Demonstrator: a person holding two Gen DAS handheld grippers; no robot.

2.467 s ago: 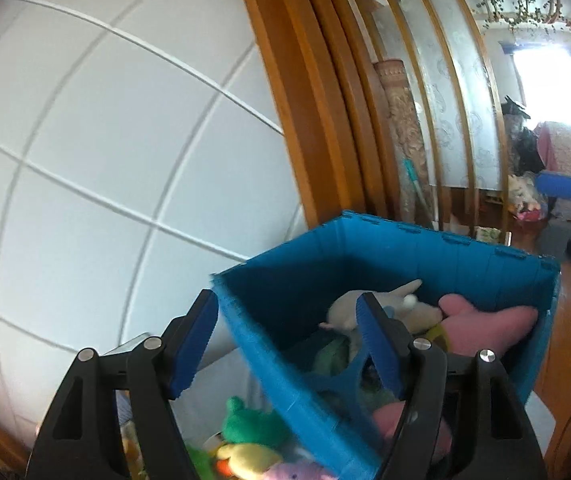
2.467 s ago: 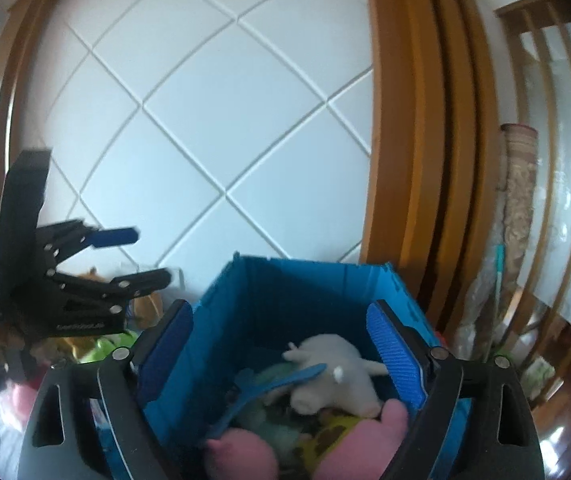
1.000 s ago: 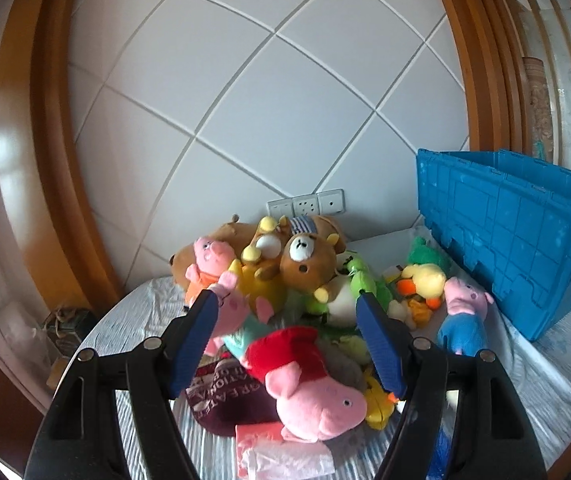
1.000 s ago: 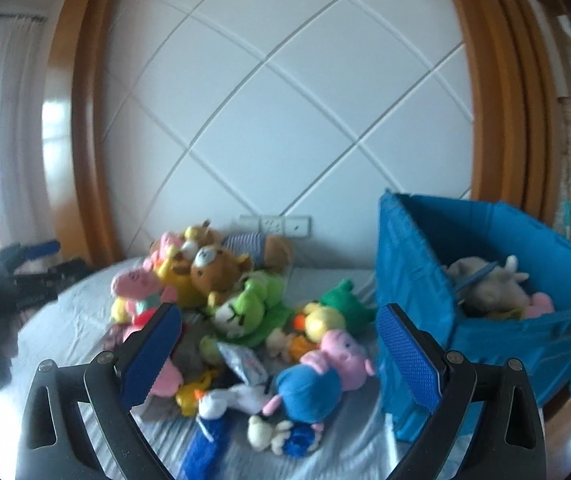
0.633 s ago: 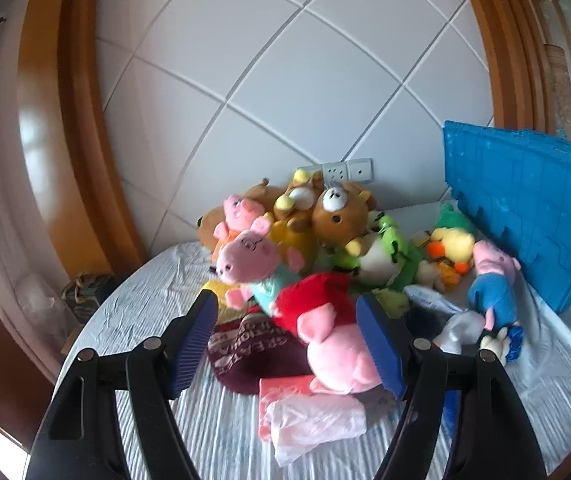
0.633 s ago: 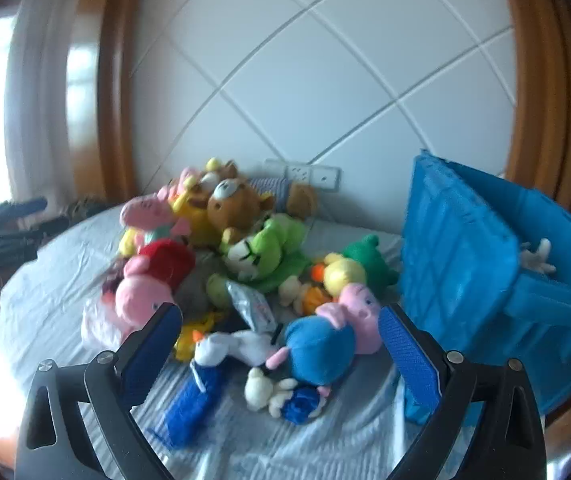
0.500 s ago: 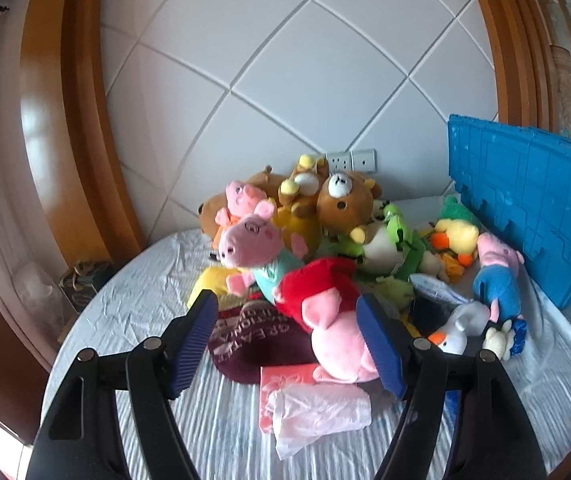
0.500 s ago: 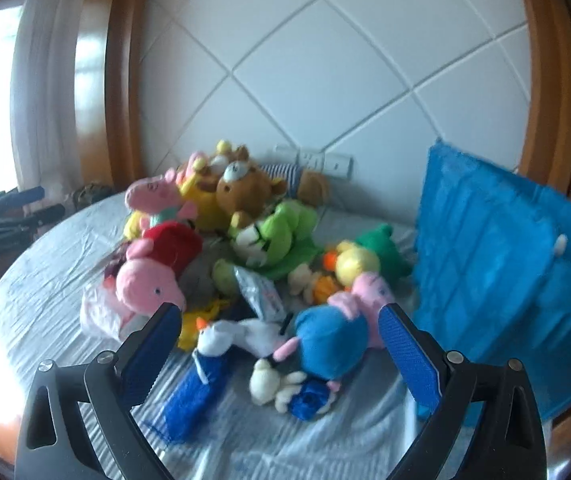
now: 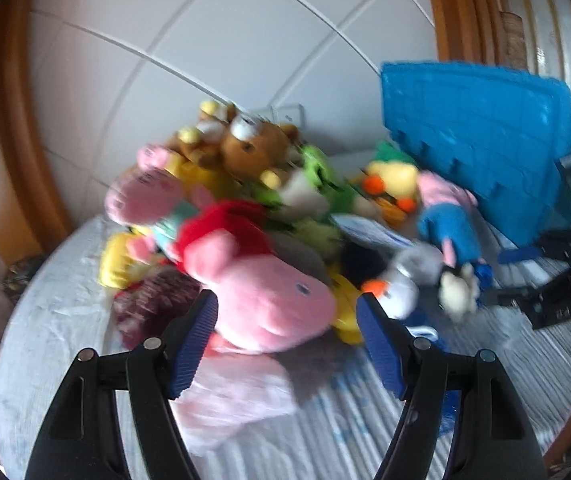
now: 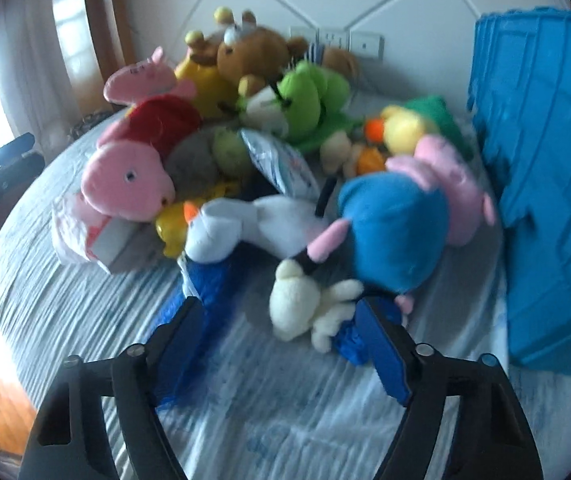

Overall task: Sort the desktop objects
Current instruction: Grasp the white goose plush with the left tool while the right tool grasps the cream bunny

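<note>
The blue crate (image 10: 545,168) stands at the right, the toy heap just left of it. The left gripper (image 9: 285,336), jaws wide and empty, frames the soft, light pink pig (image 9: 269,296); pinch its squashy head. The right gripper (image 10: 281,344), jaws just narrowing, still empty, nears the small white plush (image 10: 305,308).

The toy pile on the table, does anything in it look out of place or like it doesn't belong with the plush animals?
Yes: a flat printed foil packet lies wedged among the plush, beside the green frog, and a crumpled plastic bag sticks out from under the pink pig in red. Neither is a toy. The rest is simply jumbled.
</note>
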